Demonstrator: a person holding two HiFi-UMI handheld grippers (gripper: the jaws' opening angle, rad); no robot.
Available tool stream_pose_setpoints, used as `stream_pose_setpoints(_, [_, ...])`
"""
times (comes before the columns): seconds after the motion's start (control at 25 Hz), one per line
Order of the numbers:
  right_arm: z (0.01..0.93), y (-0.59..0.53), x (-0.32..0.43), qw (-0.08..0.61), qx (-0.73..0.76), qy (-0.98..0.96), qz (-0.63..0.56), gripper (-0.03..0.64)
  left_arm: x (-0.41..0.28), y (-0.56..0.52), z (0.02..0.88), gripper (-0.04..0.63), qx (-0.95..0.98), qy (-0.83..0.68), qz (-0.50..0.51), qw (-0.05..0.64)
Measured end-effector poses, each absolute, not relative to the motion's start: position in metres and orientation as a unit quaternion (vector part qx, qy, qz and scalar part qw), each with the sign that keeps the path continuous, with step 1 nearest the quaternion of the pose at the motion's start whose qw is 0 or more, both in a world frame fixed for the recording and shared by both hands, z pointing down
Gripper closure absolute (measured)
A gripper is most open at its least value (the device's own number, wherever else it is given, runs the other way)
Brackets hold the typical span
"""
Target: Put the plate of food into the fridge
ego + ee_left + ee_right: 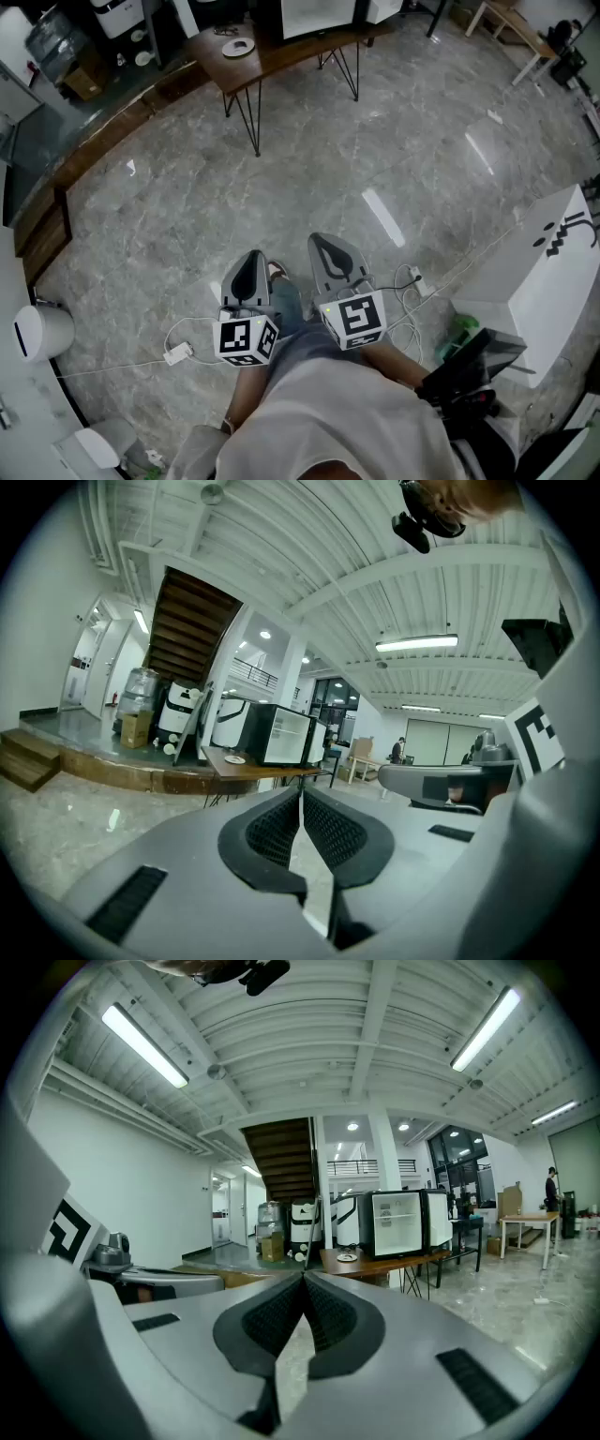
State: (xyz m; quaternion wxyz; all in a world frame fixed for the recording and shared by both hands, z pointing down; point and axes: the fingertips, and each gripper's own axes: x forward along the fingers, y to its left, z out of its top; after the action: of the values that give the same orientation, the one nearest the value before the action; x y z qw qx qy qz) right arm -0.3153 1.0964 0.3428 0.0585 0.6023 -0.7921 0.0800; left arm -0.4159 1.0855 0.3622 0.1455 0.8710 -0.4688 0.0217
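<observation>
A small white plate (238, 47) lies on a wooden table (281, 58) with black hairpin legs, far across the floor. On that table stands a black mini fridge (398, 1222) with its door open and its white inside empty. The right gripper view shows the plate (347, 1258) just left of the fridge; in the left gripper view the plate (235, 759) and fridge (281, 735) are small and distant. My left gripper (249, 262) and right gripper (323, 246) hang side by side at waist height, both shut and empty, pointing toward the table.
Grey marble floor lies between me and the table. Cables and a power strip (178, 354) trail by my feet. A white cabinet (534, 281) stands to my right, a raised wooden step (94, 141) to the left, and another table (511, 23) at the back right.
</observation>
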Motion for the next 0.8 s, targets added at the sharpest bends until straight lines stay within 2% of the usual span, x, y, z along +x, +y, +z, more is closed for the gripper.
stream_pose_setpoints(0.44, [0.342, 1.085, -0.299, 0.056, 0.601, -0.792, 0.091, 0.598, -0.398, 1.079, 0.359, 0.569, 0.867, -0.473, 0.017, 0.153])
stream_pose_setpoints(0.64, [0.349, 1.019, -0.308, 0.042, 0.603, -0.789, 0.107, 0.597, -0.418, 1.014, 0.369, 0.569, 0.859, -0.486, 0.015, 0.159])
stream_pose_setpoints(0.8, [0.353, 0.938, -0.332, 0.06, 0.608, -0.784, 0.104, 0.597, -0.447, 0.932, 0.365, 0.569, 0.858, -0.488, 0.009, 0.159])
